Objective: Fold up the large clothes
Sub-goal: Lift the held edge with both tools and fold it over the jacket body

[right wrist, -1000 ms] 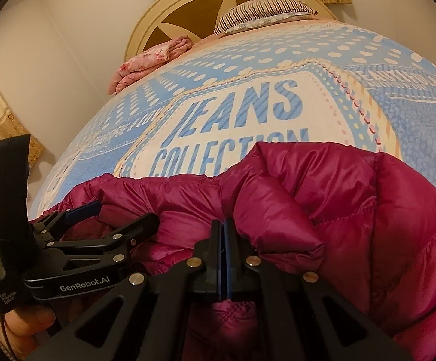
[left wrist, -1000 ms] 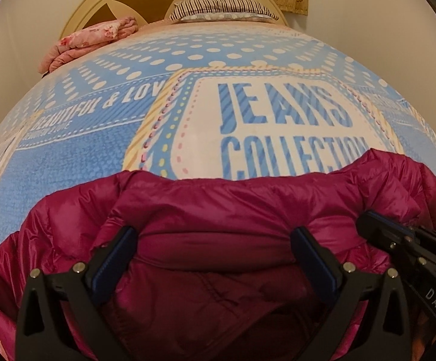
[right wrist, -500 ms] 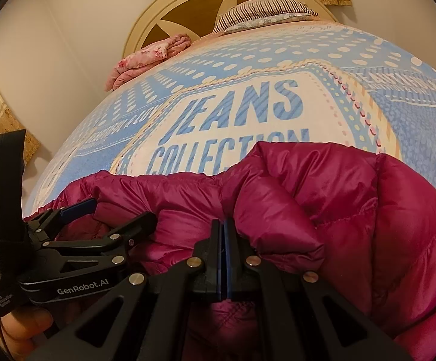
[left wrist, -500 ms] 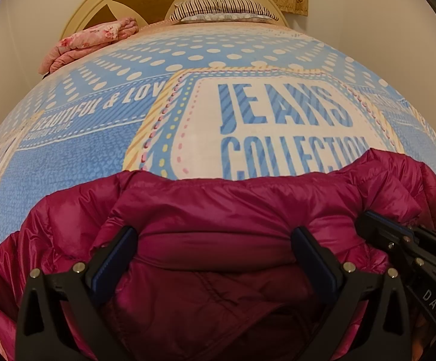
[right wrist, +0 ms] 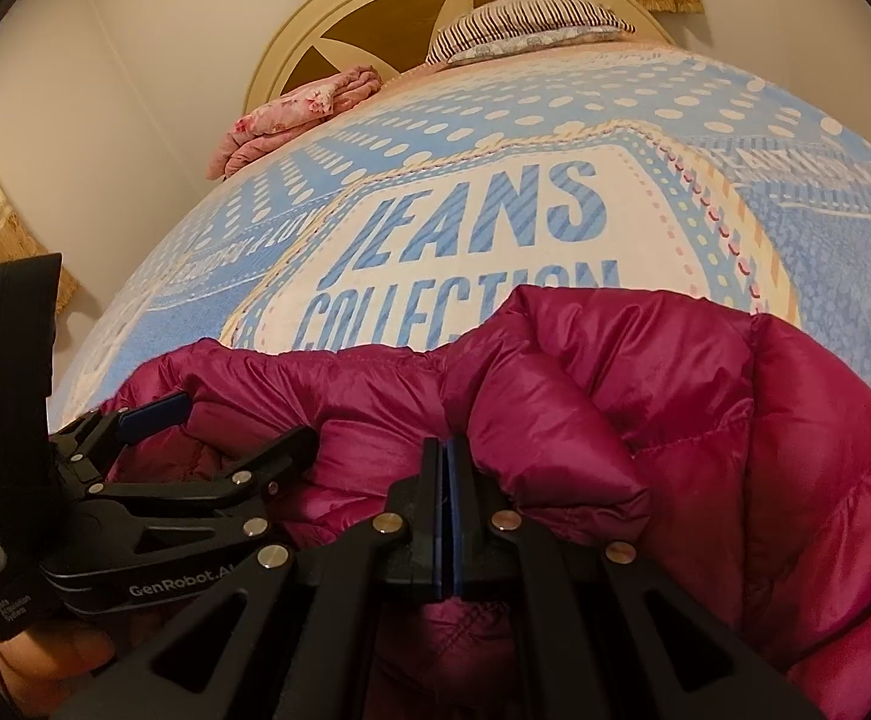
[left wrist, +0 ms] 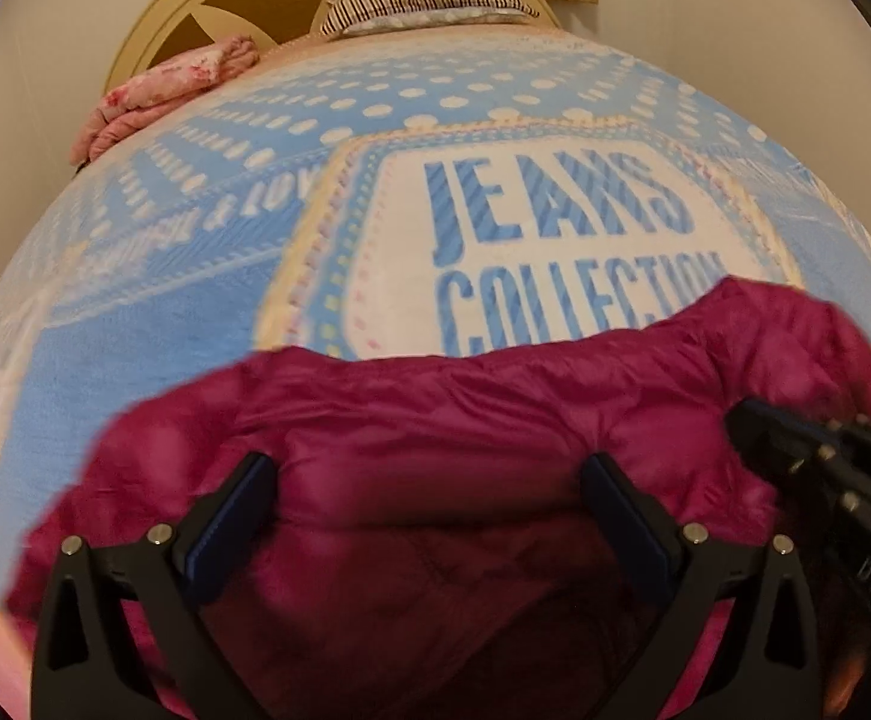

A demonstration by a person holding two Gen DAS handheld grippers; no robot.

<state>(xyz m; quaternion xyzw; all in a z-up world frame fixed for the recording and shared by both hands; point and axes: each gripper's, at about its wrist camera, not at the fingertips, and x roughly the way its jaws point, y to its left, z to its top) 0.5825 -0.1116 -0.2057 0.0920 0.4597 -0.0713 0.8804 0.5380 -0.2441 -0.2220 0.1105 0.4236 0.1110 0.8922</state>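
Observation:
A magenta puffer jacket lies bunched at the near end of the bed, also in the right wrist view. My left gripper is open, its fingers spread wide over the jacket's folded edge; it also shows in the right wrist view. My right gripper is shut on a fold of the jacket, pads pressed together with fabric bulging just past them. It appears at the right edge of the left wrist view.
The bed is covered by a blue and white "JEANS COLLECTION" sheet. A folded pink floral blanket and a striped pillow lie by the cream headboard. White walls stand on both sides.
The left gripper view has shifted and blurred, and the jacket's left edge has moved a little. The right gripper stays shut on the jacket, lifted slightly.

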